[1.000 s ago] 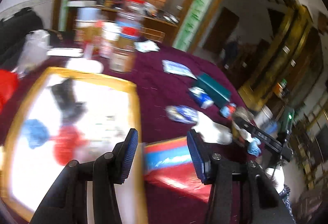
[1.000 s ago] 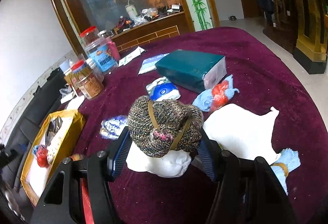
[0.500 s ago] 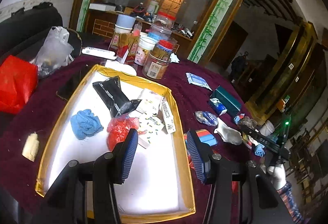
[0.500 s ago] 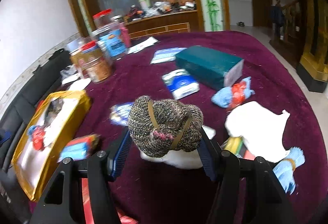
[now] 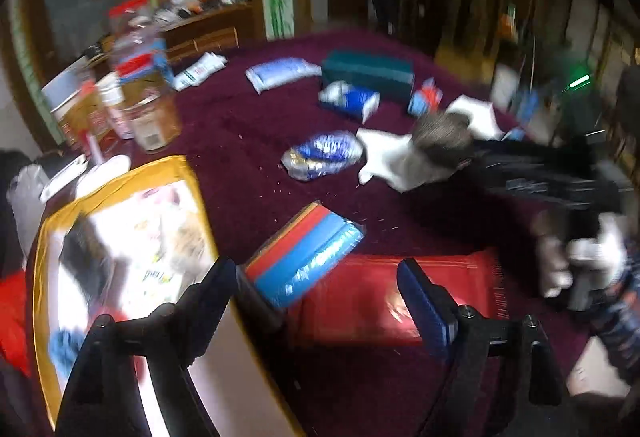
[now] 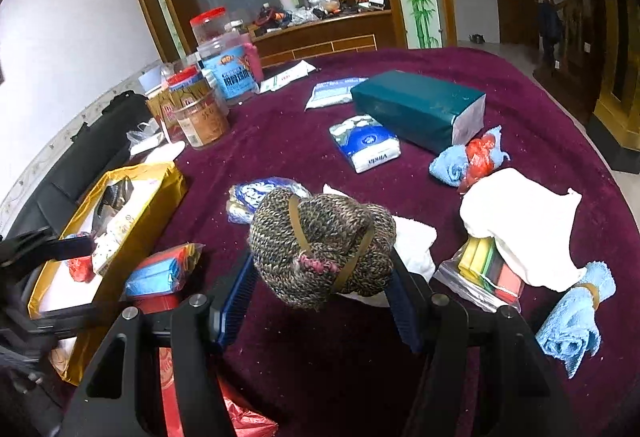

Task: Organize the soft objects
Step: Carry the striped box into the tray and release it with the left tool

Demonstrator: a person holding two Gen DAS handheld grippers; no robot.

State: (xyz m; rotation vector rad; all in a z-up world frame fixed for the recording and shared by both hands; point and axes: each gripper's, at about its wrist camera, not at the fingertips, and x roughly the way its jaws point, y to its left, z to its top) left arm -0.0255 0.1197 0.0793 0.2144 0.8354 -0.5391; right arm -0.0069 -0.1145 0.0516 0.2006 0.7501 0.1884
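The right gripper [image 6: 320, 289] is pinching a brown-grey knitted bundle bound by rubber bands [image 6: 322, 241], carrying it, I judge, toward the gold-rimmed tray [image 6: 136, 173], while the left gripper [image 5: 316, 293] is opening its empty jaws, with a blue-and-red plastic-wrapped cloth pack [image 5: 304, 257] just ahead of them, probably next to be straddled and squeezed

Ahead of the right gripper [image 6: 324, 293], the knitted bundle [image 6: 322, 245] it is clamping is blocking the near view, and beyond it a white cloth [image 6: 414, 245] and a blue-white packet [image 6: 250, 197] are lying in the path before bare maroon tablecloth [image 6: 280, 141] is opening up. To its right a zip bag of coloured blocks [image 6: 486, 269] and a big white towel [image 6: 520, 221] are crowding the way; to its left the gold tray [image 6: 160, 197] is walling off that side. The left gripper [image 5: 316, 297], jaws opening with nothing pressed between them, is hanging over a red-blue pack [image 5: 304, 257] and a red bag [image 5: 384, 301], with open cloth ahead.
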